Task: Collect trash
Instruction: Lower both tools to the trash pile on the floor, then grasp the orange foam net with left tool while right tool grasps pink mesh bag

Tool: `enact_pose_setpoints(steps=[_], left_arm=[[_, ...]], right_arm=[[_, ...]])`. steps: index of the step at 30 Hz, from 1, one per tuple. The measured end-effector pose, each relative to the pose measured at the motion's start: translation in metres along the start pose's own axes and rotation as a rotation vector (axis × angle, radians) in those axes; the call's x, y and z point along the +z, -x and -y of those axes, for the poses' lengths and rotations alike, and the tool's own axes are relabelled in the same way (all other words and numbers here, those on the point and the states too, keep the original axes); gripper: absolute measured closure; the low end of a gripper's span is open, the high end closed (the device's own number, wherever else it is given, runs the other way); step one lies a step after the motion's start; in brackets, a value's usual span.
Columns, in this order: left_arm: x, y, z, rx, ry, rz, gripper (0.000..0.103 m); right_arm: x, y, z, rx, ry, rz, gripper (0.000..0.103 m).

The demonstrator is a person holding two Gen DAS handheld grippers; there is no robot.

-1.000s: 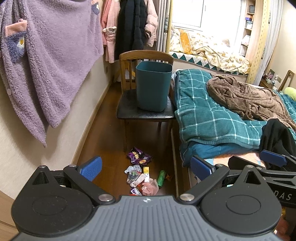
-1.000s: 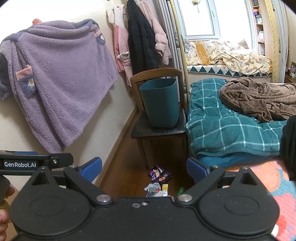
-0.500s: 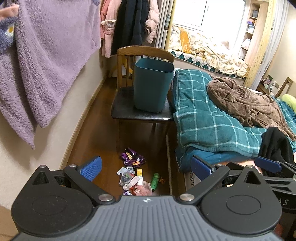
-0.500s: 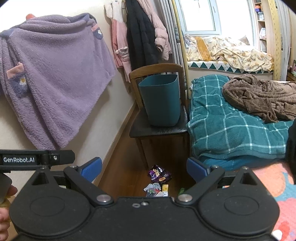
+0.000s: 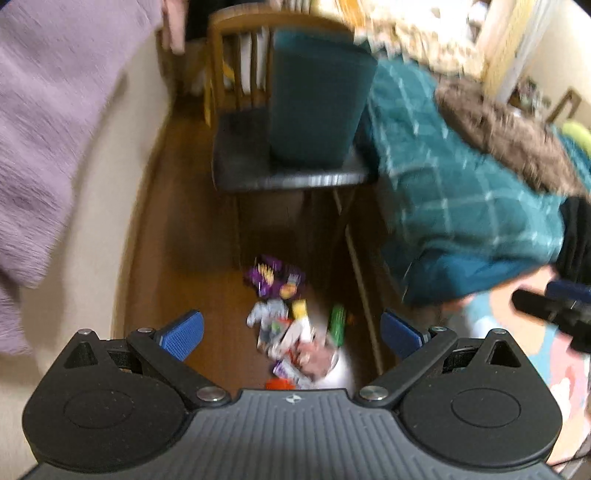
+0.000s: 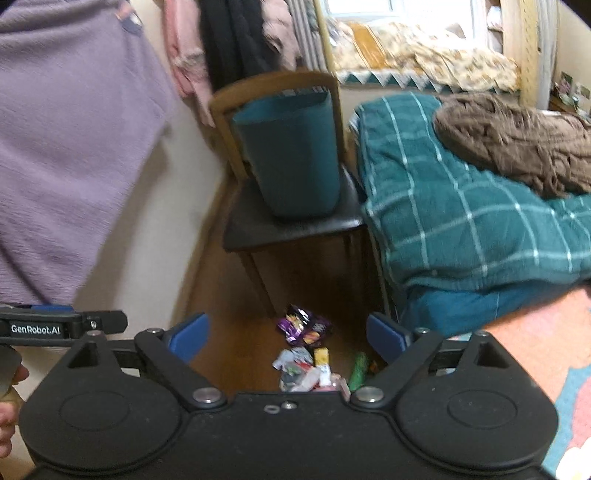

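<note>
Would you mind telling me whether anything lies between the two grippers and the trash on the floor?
Nothing visible does: the trash pile lies on bare floor ahead of the open left gripper and right gripper.

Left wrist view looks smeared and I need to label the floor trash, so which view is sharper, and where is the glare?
Left wrist view: heavy motion blur; the trash pile and teal bin are smeared, only the left gripper stays crisp. Right wrist view: milder blur; the purple wrapper and green tube are distinguishable; the window is blown out. Both bend straight edges, fisheye style.
</note>
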State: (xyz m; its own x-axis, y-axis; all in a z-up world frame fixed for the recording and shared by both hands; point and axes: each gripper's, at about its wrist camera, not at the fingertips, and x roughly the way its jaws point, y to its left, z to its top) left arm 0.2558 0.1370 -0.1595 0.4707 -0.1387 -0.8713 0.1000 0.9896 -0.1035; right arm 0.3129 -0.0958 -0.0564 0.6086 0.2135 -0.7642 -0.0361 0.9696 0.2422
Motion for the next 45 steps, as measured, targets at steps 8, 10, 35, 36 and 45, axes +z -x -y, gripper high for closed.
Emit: enact_pose_setpoints(steps=[8, 10, 35, 36, 45], left_arm=[[-0.04, -0.151, -0.033, 0.013, 0.056, -0.28, 0.0], [-0.056, -0.194, -0.04, 0.035, 0.102, -0.331, 0.0], [-0.277, -0.616, -0.041, -0.047, 0.283, -0.714, 0.001], [-0.281, -0.624, -0.043, -0.059, 0.306, -0.727, 0.001], [-0.295, -0.651, -0.052, -0.111, 0.416, -0.771, 0.036]], right_arm=[[-0.027, -0.124, 0.013, -0.062, 0.004, -0.143, 0.013], [-0.043, -0.164, 0.018, -0.045, 0.045, -0.204, 0.013], [-0.293, -0.575, 0.1, 0.053, 0.39, -0.587, 0.018], [-0.301, -0.585, 0.101, 0.044, 0.383, -0.595, 0.018], [-0.329, -0.622, 0.102, 0.028, 0.314, -0.624, 0.03]])
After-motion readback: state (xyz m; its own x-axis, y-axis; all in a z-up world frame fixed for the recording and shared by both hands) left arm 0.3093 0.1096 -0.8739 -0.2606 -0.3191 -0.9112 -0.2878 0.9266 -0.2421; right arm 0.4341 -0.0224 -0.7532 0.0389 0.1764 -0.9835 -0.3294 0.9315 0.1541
